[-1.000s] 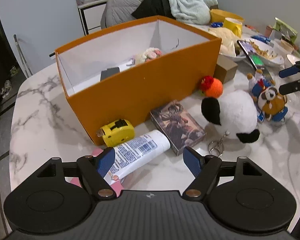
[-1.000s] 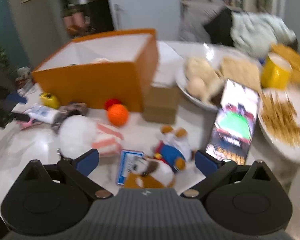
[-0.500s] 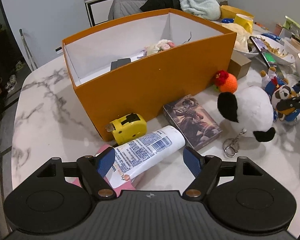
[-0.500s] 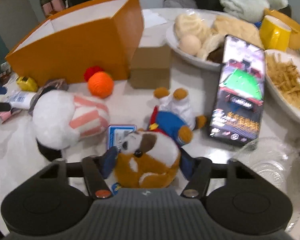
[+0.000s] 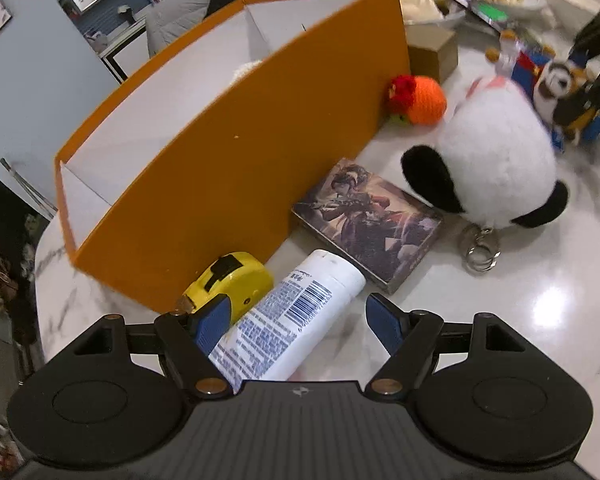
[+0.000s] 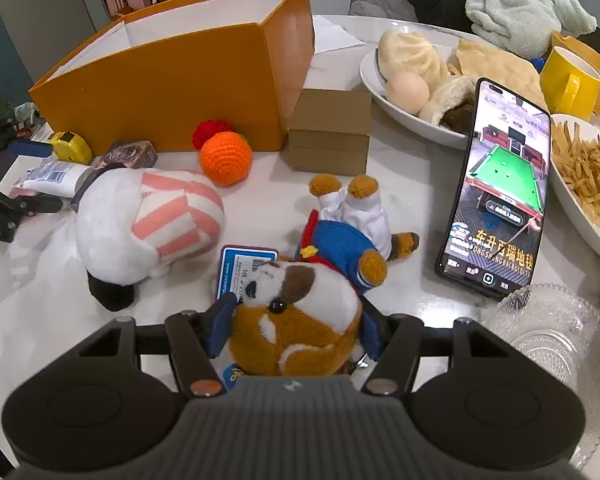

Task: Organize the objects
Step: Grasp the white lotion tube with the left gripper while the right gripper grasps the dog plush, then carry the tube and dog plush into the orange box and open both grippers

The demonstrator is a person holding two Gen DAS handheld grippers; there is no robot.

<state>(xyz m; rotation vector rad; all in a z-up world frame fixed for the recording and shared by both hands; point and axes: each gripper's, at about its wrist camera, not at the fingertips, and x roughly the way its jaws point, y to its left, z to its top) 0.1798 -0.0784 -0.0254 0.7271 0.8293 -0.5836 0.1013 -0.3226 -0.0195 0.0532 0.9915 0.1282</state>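
Observation:
A white tube (image 5: pixel 284 312) lies on the marble table beside a yellow tape measure (image 5: pixel 230 280). My left gripper (image 5: pixel 298 322) stands open around the tube's near end, its left pad close beside the tube and its right pad well clear. An orange box (image 5: pixel 220 160) with white walls stands just behind. In the right wrist view my right gripper (image 6: pixel 296 326) is shut on the brown-and-white head of a plush dog (image 6: pixel 300 320) in a blue outfit. The dog lies partly over a blue card (image 6: pixel 240 268).
A picture-covered box (image 5: pixel 368 220), a white panda plush (image 6: pixel 148 220) and an orange crochet ball (image 6: pixel 225 158) lie before the orange box. A brown carton (image 6: pixel 330 132), a phone (image 6: pixel 500 184), a bowl of buns (image 6: pixel 412 120), fries (image 6: pixel 580 176) and a glass bowl (image 6: pixel 552 340) crowd the right.
My left gripper has sunk, rolled and closed in over the tube. My right gripper went from wide open to shut on the plush dog, then held still.

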